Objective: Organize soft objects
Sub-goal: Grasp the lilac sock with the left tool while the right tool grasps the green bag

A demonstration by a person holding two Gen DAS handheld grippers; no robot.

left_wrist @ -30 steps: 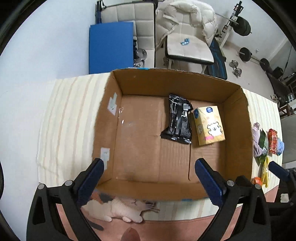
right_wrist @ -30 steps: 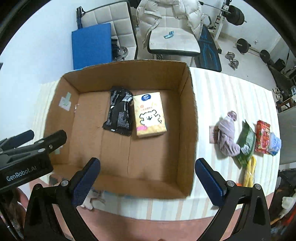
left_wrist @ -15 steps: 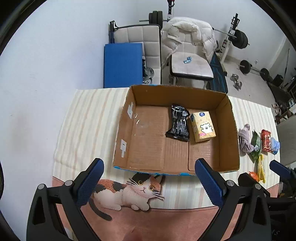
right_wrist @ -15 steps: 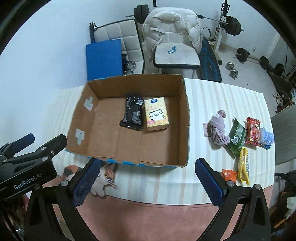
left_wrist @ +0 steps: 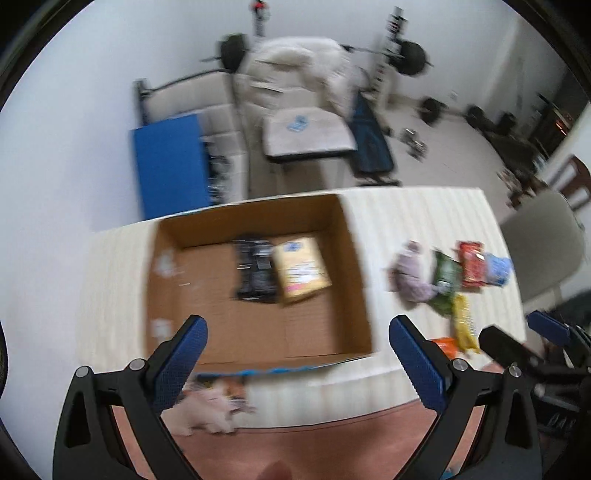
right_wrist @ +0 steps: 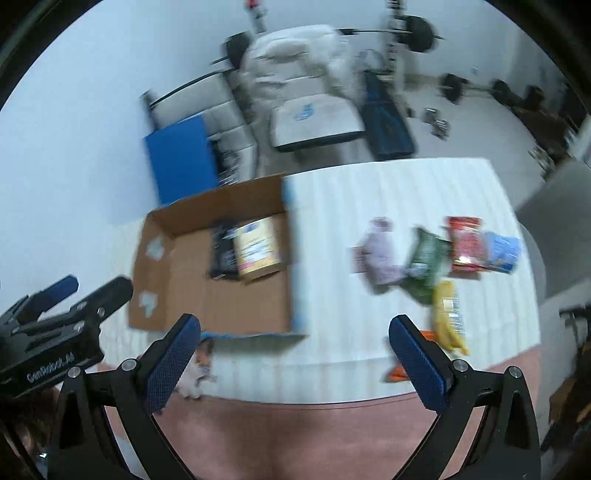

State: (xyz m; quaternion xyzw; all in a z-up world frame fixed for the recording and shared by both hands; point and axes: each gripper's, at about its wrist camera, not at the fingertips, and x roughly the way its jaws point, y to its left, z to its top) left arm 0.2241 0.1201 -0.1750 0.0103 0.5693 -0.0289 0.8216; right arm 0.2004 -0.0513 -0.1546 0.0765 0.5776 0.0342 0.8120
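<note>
Lying flat in cardboard box point(left_wrist: 354, 266), black packet point(left_wrist: 255, 271) long axis running away, both grippers' jaws wide, empty

white walls | pale floor | padded bench point(left_wrist: 306, 133) | blue mat point(left_wrist: 171, 166) | barbell rack point(right_wrist: 413, 29)

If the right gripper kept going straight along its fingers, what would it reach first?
Probably the bare striped tablecloth between the cardboard box and the pile of soft items, nearest the purple cloth. The right gripper is open and empty. Motion blur and the fisheye lens leave the depth uncertain.
</note>
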